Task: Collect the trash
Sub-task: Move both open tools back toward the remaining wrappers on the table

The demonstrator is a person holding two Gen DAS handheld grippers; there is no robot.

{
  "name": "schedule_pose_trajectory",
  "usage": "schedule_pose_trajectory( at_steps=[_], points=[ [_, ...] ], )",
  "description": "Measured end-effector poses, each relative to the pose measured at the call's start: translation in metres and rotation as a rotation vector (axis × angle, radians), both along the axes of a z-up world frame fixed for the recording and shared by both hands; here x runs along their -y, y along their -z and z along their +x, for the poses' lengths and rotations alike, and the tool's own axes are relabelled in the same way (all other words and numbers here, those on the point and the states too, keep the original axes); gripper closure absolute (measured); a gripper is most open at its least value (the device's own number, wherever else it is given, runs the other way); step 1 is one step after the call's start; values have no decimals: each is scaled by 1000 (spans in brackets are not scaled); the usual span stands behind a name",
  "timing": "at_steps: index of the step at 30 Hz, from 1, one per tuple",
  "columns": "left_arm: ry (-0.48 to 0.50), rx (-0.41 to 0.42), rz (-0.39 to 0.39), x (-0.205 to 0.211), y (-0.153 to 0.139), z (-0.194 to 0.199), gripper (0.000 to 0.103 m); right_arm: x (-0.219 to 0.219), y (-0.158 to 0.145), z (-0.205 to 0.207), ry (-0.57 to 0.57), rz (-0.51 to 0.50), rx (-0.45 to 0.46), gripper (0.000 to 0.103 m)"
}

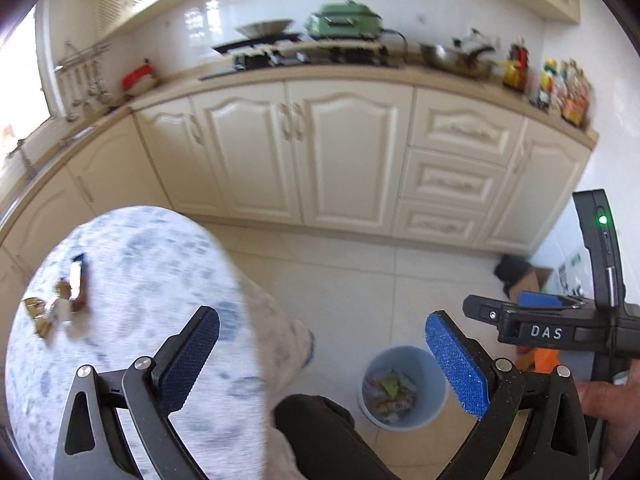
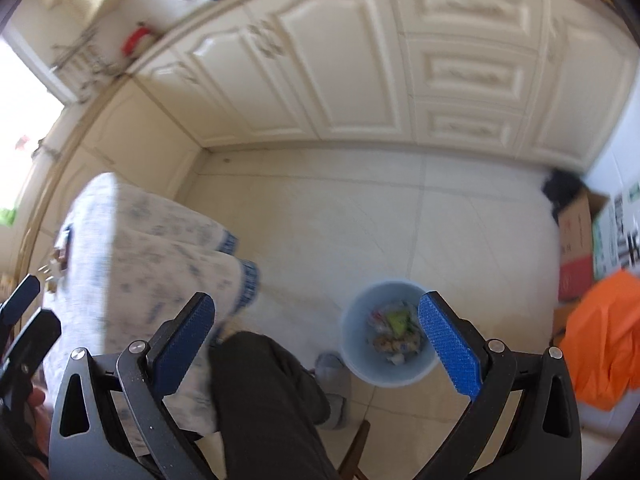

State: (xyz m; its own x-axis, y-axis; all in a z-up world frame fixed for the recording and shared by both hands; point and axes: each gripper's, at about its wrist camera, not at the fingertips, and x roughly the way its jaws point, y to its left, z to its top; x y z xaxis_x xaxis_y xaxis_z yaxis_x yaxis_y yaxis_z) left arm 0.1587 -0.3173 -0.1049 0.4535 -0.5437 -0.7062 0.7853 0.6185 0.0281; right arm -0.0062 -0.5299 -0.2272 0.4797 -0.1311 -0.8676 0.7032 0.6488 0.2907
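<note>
Blue bin (image 2: 390, 332) of trash sits between the right gripper (image 2: 316, 340)'s wide-open, empty fingers (image 2: 448, 348).

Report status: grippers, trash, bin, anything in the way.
Left gripper open, empty. Right gripper open, empty. Wrappers on the table; bin on the floor, partly filled. Knee low between table and bin.
</note>
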Motion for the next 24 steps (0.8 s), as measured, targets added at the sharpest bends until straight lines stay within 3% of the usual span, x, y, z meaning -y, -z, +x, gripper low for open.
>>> schedule_pose_trajectory(
  at_steps=[7, 14, 24],
  points=[
    [-161, 62, -110, -95, -38, -6, 1, -57, -68, 60, -168, -115, 112, 0],
    [-347, 88, -196, -182, -62, -8, 1, -121, -115, 113, -340, -188, 208, 0],
    [-572, 154, -275, -269, -90, -20, 1, -209, -177, 168, -545, -301, 338, 0]
  ],
)
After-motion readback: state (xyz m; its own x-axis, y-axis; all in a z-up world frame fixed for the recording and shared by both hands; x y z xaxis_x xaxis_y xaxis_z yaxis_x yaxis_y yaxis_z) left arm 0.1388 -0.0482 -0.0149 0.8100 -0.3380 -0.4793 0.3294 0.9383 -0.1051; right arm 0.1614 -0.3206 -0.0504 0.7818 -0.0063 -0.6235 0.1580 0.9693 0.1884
